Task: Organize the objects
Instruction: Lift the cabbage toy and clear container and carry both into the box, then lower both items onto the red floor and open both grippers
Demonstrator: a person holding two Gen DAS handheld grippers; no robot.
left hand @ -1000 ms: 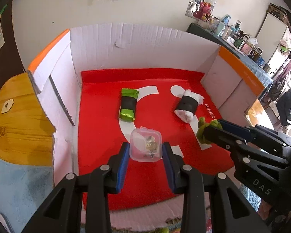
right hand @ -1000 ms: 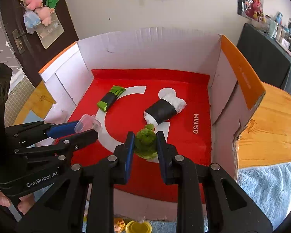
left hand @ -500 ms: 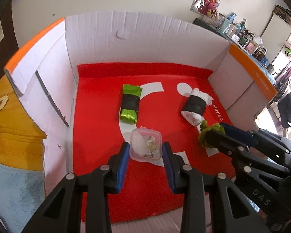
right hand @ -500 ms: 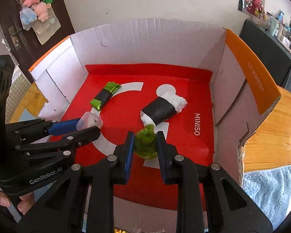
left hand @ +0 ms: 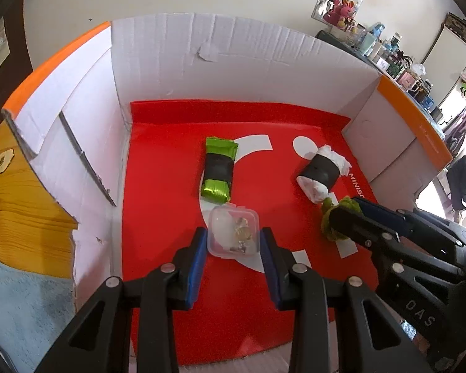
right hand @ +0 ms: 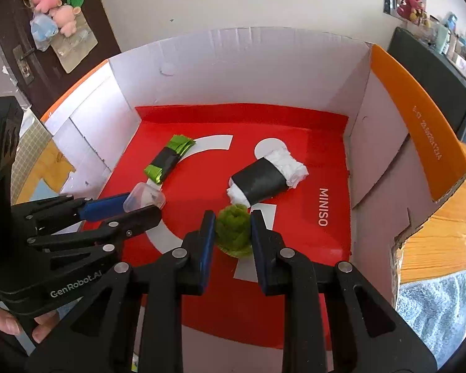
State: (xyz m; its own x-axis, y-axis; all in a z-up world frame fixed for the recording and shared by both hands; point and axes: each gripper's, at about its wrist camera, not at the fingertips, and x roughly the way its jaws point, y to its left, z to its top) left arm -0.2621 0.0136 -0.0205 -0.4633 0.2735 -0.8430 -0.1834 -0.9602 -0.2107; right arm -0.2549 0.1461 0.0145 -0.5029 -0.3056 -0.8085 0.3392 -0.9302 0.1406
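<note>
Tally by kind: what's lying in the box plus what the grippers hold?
Black-banded rolls: 2, the green roll and the white roll
Clear lidded container in the left gripper: 1
Fuzzy green ball in the right gripper: 1
Total: 4

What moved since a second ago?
Both grippers pushed farther forward and down into the box. The left gripper keeps its clear container; the right gripper keeps its green ball. The green roll and white roll stayed put.
</note>
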